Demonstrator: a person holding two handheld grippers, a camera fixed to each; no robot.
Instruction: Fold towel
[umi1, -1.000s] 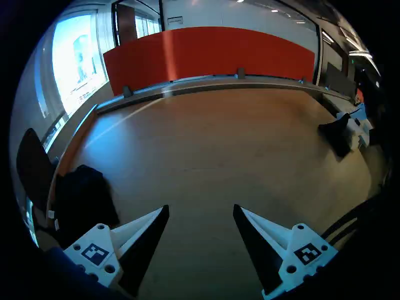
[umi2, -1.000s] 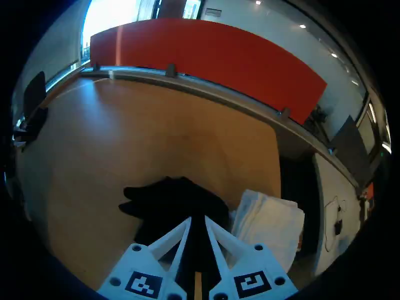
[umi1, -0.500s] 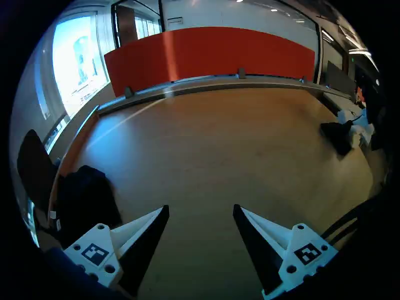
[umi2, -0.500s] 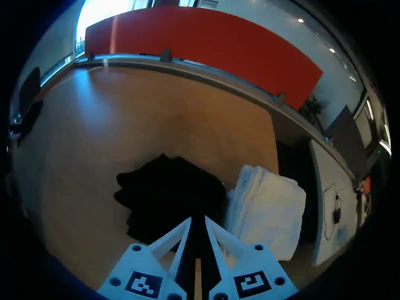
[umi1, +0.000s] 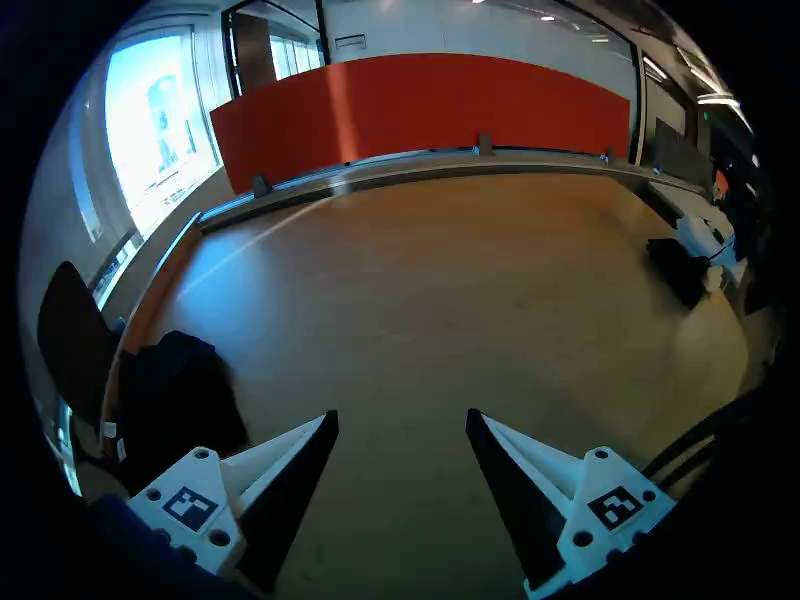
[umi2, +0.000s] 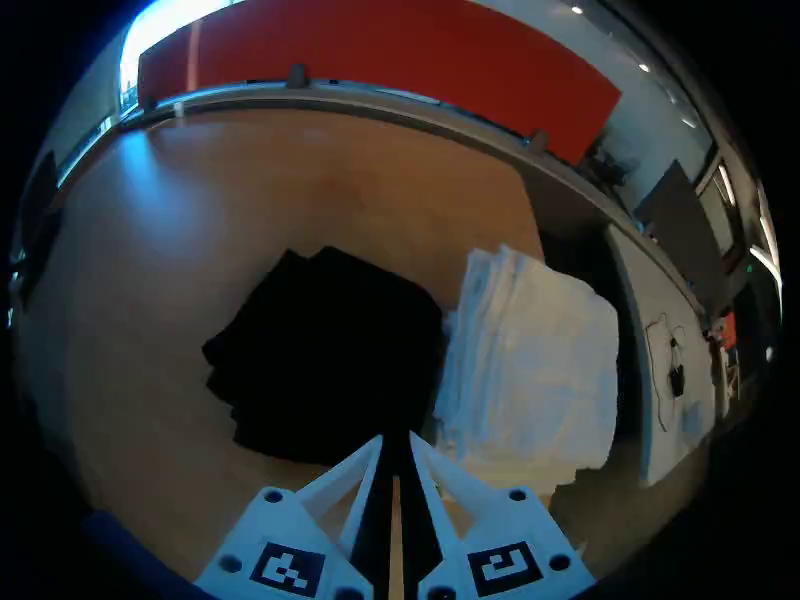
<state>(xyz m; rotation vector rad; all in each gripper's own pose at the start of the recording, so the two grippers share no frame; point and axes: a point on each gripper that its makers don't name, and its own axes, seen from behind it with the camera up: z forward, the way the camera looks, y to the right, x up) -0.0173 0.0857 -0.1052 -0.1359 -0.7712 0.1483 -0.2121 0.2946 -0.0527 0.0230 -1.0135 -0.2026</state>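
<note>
Before closed right tongs (umi2: 395, 438) lies a black towel (umi2: 330, 350), perhaps pinched; left tongs (umi1: 402, 416) spread.

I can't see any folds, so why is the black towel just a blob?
In the right gripper view the black towel is so dark its folds vanish, while the white towels show theirs. In the left gripper view the window glares white.

Near corner of black towel (umi2: 330, 360), hidden behind right gripper (umi2: 393, 445)

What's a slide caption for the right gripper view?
Right gripper, fingers nearly closed, at the black towel beside stacked white towels on a wooden table.
</note>
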